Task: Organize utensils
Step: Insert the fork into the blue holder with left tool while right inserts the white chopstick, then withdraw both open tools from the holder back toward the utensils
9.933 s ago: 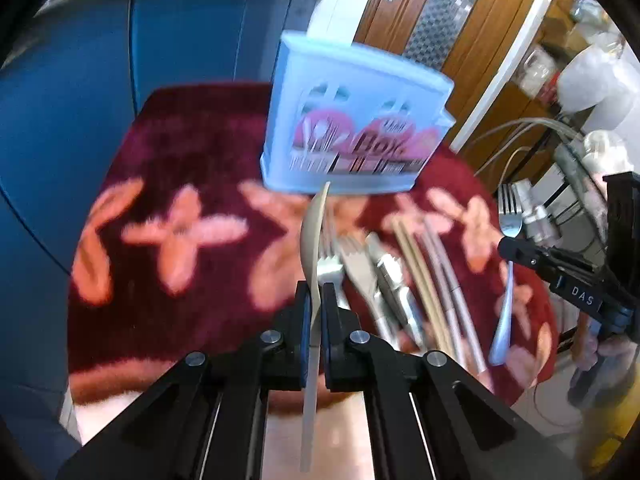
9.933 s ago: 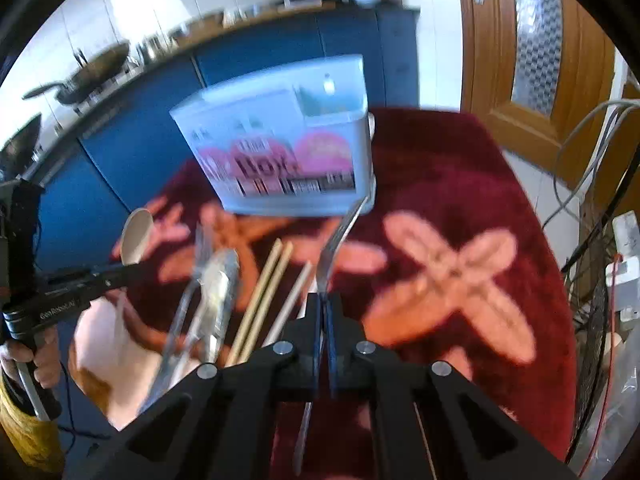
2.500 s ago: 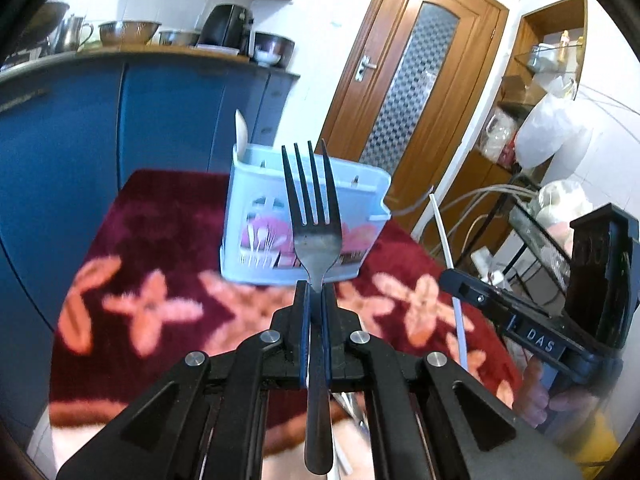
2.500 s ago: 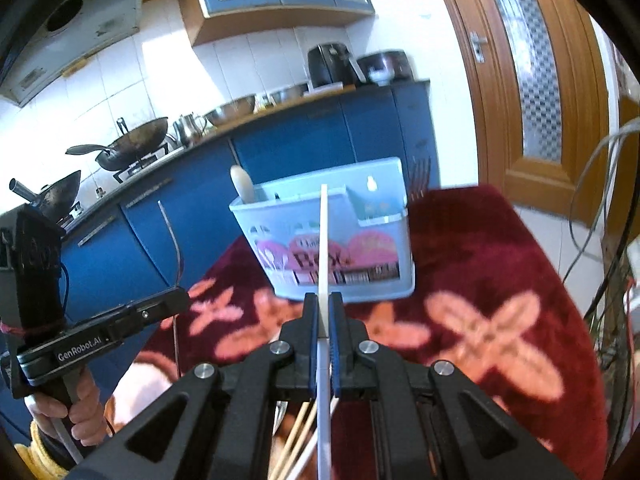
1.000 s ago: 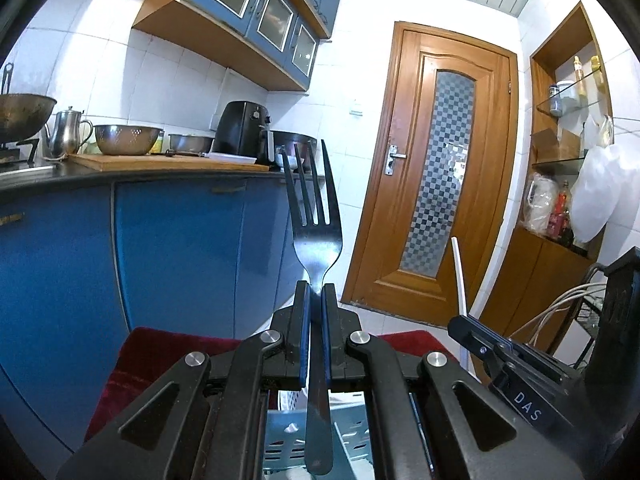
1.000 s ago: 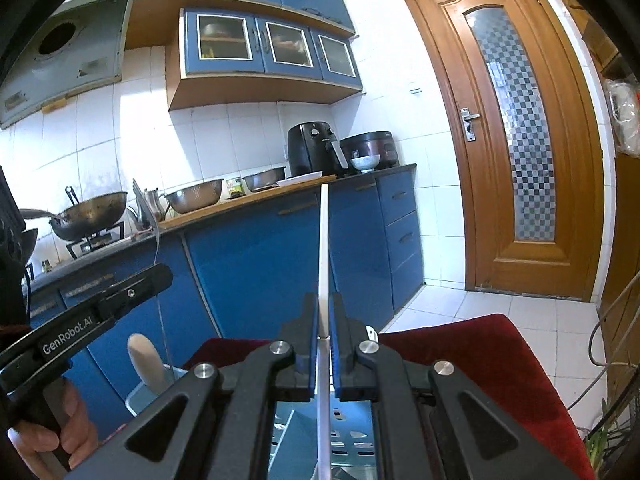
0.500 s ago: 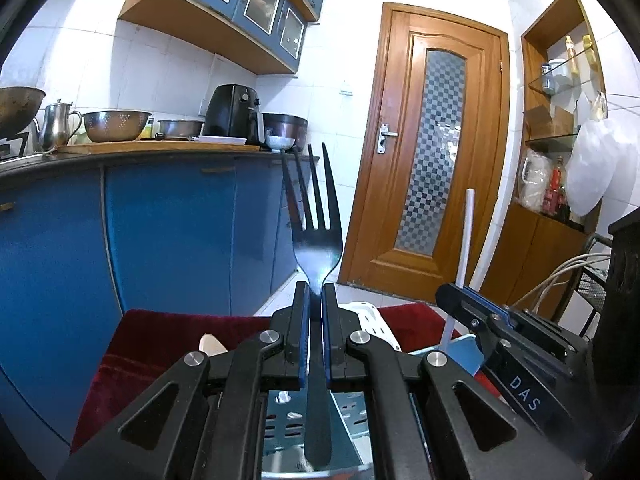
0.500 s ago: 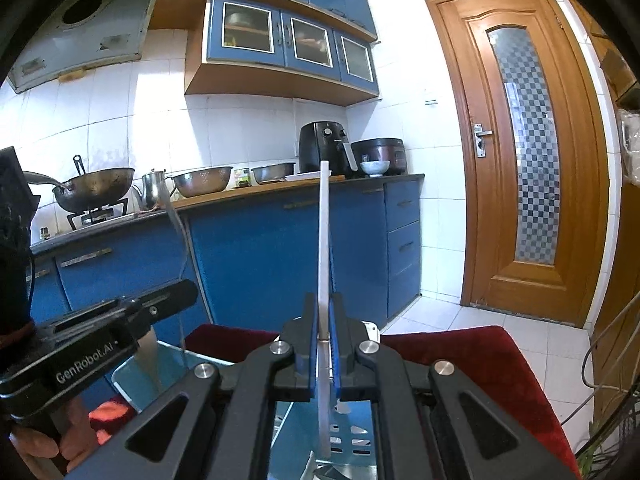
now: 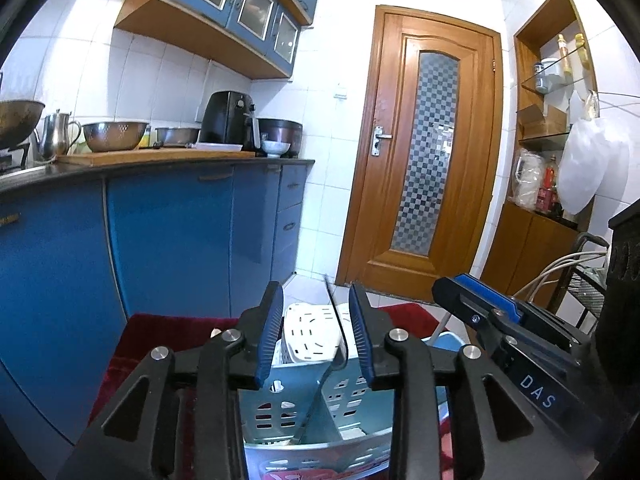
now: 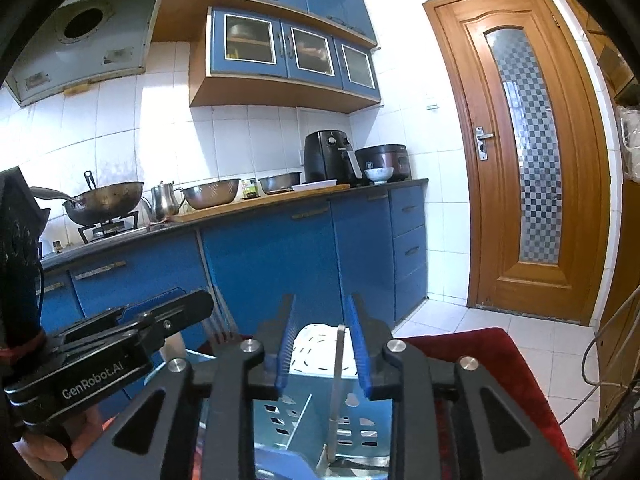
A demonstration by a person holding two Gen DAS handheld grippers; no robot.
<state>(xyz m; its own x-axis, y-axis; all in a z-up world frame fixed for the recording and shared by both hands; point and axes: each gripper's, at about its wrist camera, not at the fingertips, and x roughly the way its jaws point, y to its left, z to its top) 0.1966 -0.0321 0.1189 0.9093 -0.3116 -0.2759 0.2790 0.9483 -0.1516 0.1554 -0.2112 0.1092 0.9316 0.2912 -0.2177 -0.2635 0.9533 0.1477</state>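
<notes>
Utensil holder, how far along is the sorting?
Done: a fork and a pale chopstick stand in the utensil holder. In hand: nothing; left tool and right tool hang open above it. Left: any utensils remaining lie out of view, so I cannot tell.

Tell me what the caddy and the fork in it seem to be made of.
Caddy: pale blue moulded plastic by the look, slightly translucent walls with punched slots. Fork: probably polished steel; dark, thin, glinting, seen edge-on between the left gripper jaws.

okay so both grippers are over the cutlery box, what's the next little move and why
Probably lift both straight up and clear. The left gripper and right gripper stand open, the fork and the pale stick already standing loose inside the blue holder.
</notes>
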